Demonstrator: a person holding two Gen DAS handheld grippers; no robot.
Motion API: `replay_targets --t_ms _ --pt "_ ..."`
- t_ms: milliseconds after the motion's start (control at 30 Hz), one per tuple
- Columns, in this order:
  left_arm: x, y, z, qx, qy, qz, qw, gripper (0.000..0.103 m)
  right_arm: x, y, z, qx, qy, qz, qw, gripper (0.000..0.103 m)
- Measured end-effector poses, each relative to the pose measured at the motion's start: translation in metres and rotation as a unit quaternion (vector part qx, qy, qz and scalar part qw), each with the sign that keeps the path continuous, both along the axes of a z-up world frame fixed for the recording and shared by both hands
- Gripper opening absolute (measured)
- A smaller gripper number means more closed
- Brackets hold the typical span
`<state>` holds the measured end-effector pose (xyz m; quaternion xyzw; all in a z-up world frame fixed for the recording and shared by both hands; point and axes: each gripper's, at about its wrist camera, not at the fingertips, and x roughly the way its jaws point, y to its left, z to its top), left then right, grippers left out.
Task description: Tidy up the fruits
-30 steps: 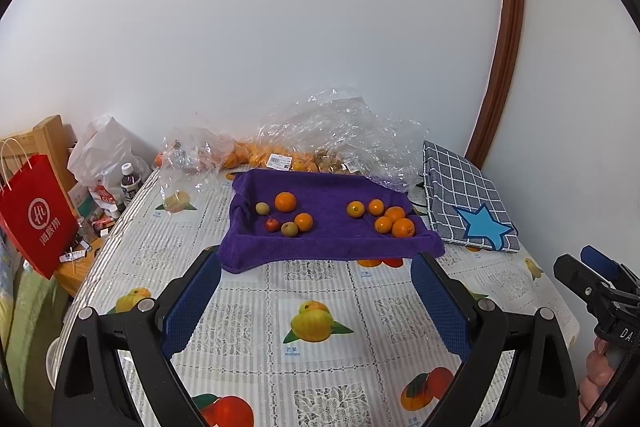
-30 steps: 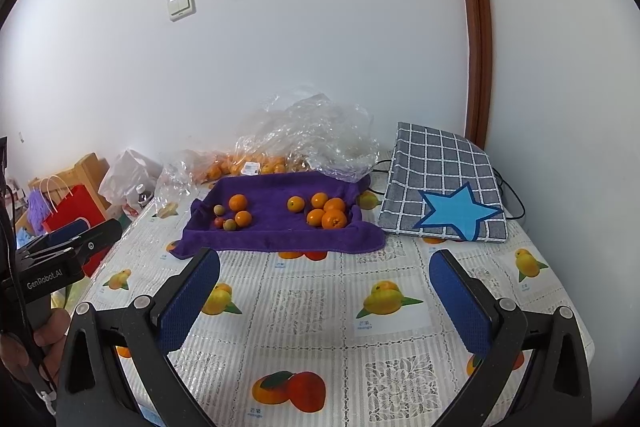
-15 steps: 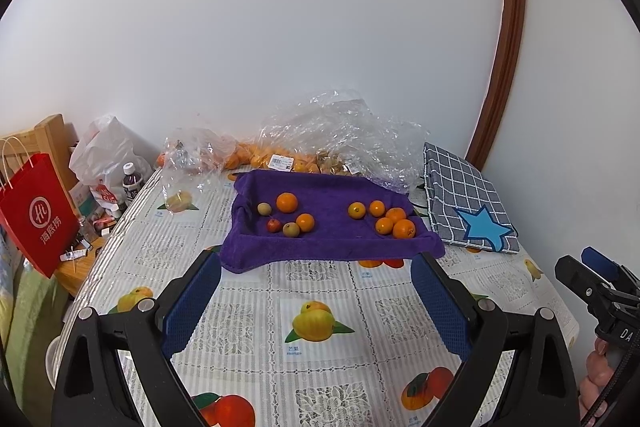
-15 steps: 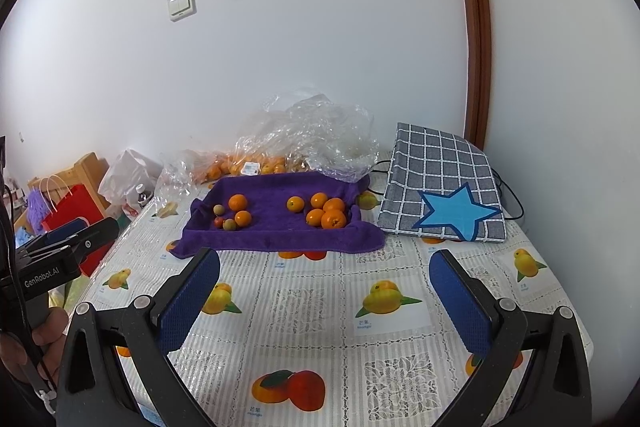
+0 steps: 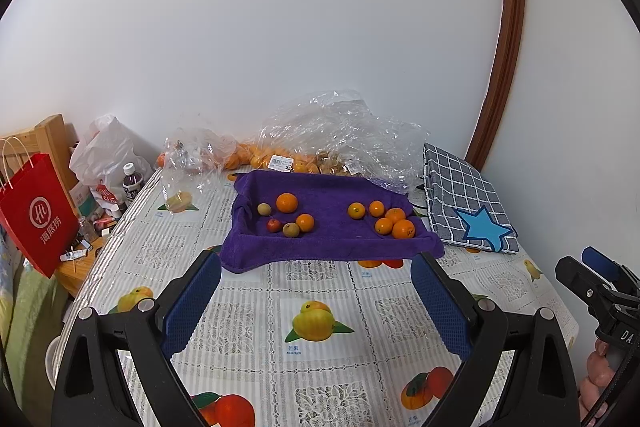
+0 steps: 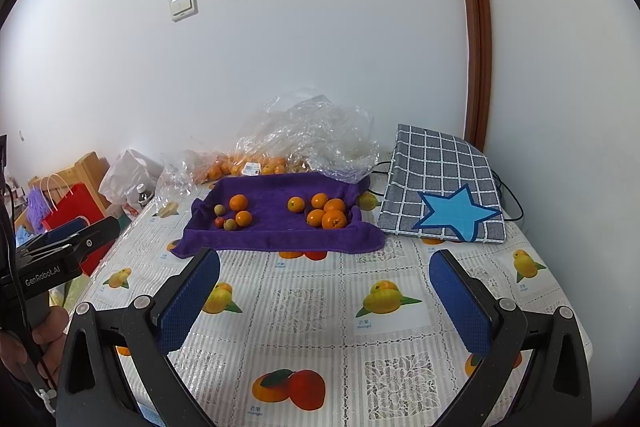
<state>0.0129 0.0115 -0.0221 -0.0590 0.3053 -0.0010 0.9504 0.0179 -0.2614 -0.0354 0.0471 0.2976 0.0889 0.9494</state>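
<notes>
A purple towel [image 5: 328,239] [image 6: 272,239] lies on the table's far half. On its left sit two oranges [image 5: 287,203], two small greenish fruits [image 5: 291,229] and a small red fruit [image 5: 273,225]. On its right is a cluster of several oranges [image 5: 394,223] [image 6: 326,213]. My left gripper [image 5: 316,291] is open and empty, above the table in front of the towel. My right gripper [image 6: 324,287] is open and empty, also in front of the towel. Each gripper shows at the edge of the other's view, the right [image 5: 596,287] and the left [image 6: 60,247].
Clear plastic bags [image 5: 340,131] with more oranges lie behind the towel by the wall. A checked grey cushion with a blue star [image 5: 464,203] lies at the right. A red paper bag [image 5: 36,215], a white bag and a bottle [image 5: 132,179] stand at the left. The tablecloth [image 5: 320,307] has printed fruit.
Both grippers stay open and almost still; the left wrist view has shifted very slightly. The fruits have not moved.
</notes>
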Motion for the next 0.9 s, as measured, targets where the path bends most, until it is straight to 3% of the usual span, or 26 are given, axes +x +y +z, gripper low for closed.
replay_targets --t_ms 900 --pt "-0.0008 -0.0023 0.0091 0.005 -0.004 0.002 1.0000 0.096 0.0000 -0.0043 0.0059 -0.005 -0.010 0.005 1.000 0.103"
